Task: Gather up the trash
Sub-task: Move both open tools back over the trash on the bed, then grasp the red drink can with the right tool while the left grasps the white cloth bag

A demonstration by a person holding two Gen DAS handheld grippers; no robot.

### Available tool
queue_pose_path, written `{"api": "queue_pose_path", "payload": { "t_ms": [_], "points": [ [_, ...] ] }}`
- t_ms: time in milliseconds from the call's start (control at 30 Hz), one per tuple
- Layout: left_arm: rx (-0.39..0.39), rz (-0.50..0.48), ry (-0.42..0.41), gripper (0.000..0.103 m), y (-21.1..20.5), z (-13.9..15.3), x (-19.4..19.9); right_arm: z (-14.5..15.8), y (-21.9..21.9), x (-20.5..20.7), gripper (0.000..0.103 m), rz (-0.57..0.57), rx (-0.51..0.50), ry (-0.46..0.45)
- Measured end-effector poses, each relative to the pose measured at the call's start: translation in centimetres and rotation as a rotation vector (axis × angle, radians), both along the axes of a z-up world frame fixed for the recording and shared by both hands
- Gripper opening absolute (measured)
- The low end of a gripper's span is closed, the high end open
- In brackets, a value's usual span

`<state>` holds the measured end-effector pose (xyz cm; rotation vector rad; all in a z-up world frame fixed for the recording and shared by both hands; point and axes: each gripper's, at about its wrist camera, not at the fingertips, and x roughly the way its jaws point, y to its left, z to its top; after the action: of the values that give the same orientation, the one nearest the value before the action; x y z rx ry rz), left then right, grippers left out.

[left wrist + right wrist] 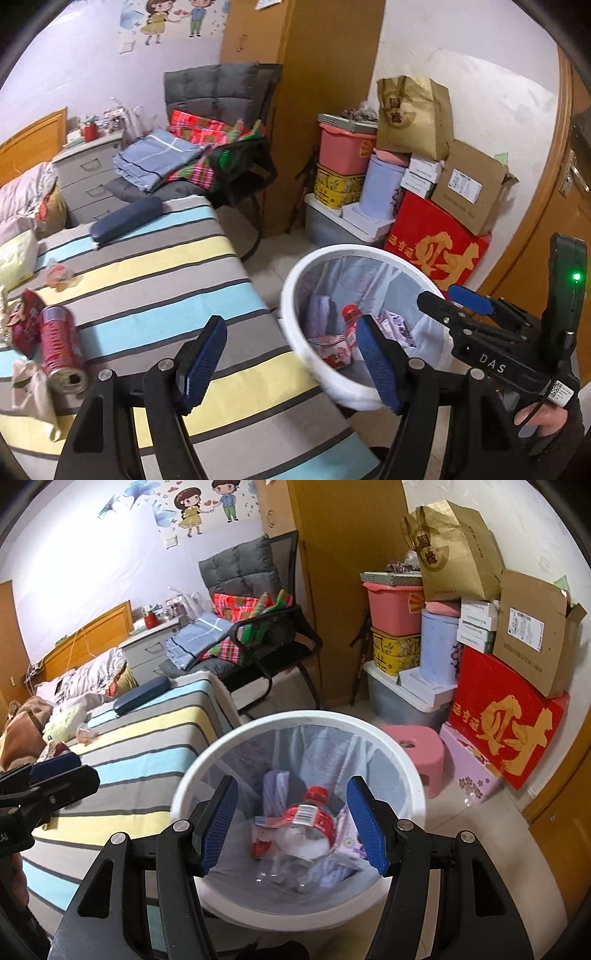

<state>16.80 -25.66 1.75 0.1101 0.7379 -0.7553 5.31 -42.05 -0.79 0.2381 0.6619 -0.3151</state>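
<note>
**Both claws spread wide and empty over the bin and the bed**

The right gripper (293, 825) hangs above the white bin (413, 771), its blue pads far apart with nothing between them. Inside the bin, which is lined with a thin bag, a clear plastic bottle (306, 823) with a red cap and red label lies among a red-and-white wrapper (264, 834) and some pale packaging.

The left gripper (291, 363) is also wide open and holds nothing. It sits over the near edge of the striped bed cover (155, 280), just left of the bin (291, 295), and its right pad shows in front of the bin's rim. In the left wrist view the right gripper (454, 299) shows at the far right side of the bin.

Trash is left on the bed at the left: a red can (61, 347) lying on its side, a red snack bag (24, 321) touching it, crumpled tissue (31, 395) near it, and a small clear wrapper (61, 275) farther back. A dark blue case (127, 219) lies at the far end of the cover.

Beyond the bin stand a red box (506, 716) with gold lettering, a pink stool (421, 753) and stacked containers.
</note>
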Motion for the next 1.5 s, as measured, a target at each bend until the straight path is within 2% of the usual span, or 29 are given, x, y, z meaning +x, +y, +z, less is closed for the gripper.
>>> {"api": "queue_pose_path", "payload": {
  "t_ms": [467,900,1133,1267,1500],
  "points": [
    [-0.01,0.147,-0.023,0.072,8.9,0.6,-0.1,1.0,4.9,1.2,0.063,0.104,-0.01,-0.046],
    [0.004,0.39,-0.024,0.072,19.7,-0.5,0.8,0.6,10.2,3.6,0.063,0.239,-0.002,-0.042],
    [0.015,0.493,0.021,0.072,24.4,-2.0,2.1,0.1,13.0,5.2,0.063,0.308,0.003,-0.023],
    [0.031,0.52,0.035,0.072,25.7,-2.8,2.6,-0.3,14.4,6.6,0.063,0.349,0.014,-0.01],
    [-0.007,0.508,0.109,0.072,26.5,-4.4,4.3,-0.3,16.8,8.8,0.063,0.412,0.015,0.006]
  ]
}}
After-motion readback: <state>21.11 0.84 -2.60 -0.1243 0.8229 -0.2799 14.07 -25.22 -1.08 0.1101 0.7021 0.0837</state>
